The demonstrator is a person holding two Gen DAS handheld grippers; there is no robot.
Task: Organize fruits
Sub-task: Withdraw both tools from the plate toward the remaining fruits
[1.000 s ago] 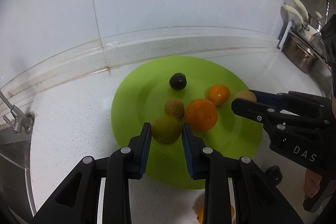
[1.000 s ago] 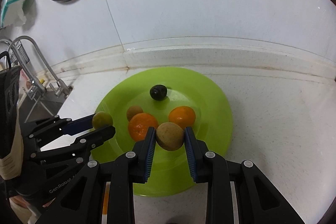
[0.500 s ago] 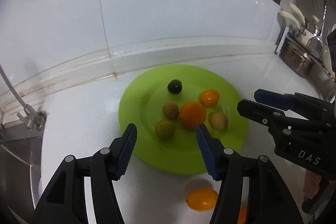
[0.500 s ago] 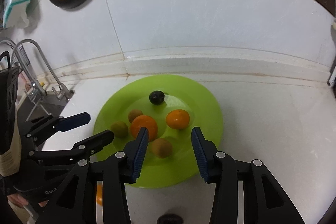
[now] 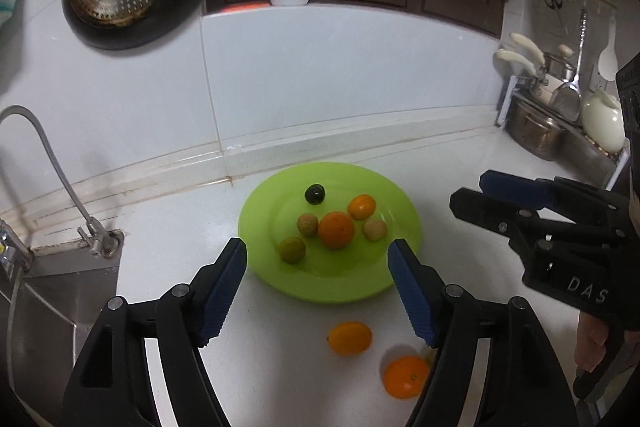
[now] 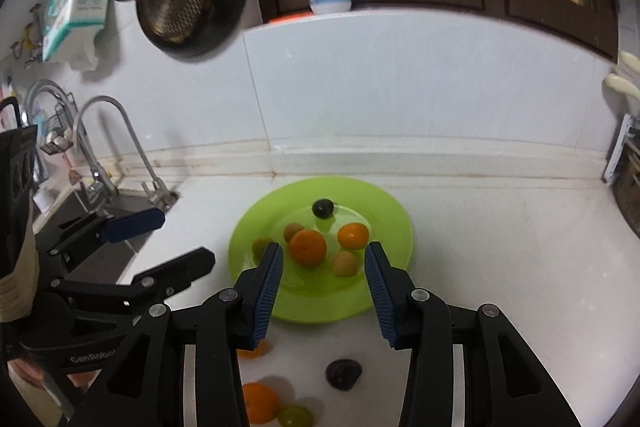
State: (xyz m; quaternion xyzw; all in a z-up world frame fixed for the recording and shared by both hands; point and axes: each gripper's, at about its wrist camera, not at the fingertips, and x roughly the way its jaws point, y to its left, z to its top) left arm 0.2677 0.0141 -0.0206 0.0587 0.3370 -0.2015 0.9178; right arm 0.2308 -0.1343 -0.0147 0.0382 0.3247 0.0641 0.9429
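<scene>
Nearest the counter's front edge, a lemon (image 5: 349, 337) and an orange (image 5: 405, 376) lie loose. Above them the left gripper (image 5: 318, 287) is spreading its jaws, empty; the right gripper (image 6: 323, 279) stands part-open, empty. Beyond, toward the wall, the green plate (image 5: 360, 287) holds six fruits.

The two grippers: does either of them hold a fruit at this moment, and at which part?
Nothing is held. The left gripper is opening with no fruit between its jaws, and the right gripper is open and empty above the green plate.
</scene>
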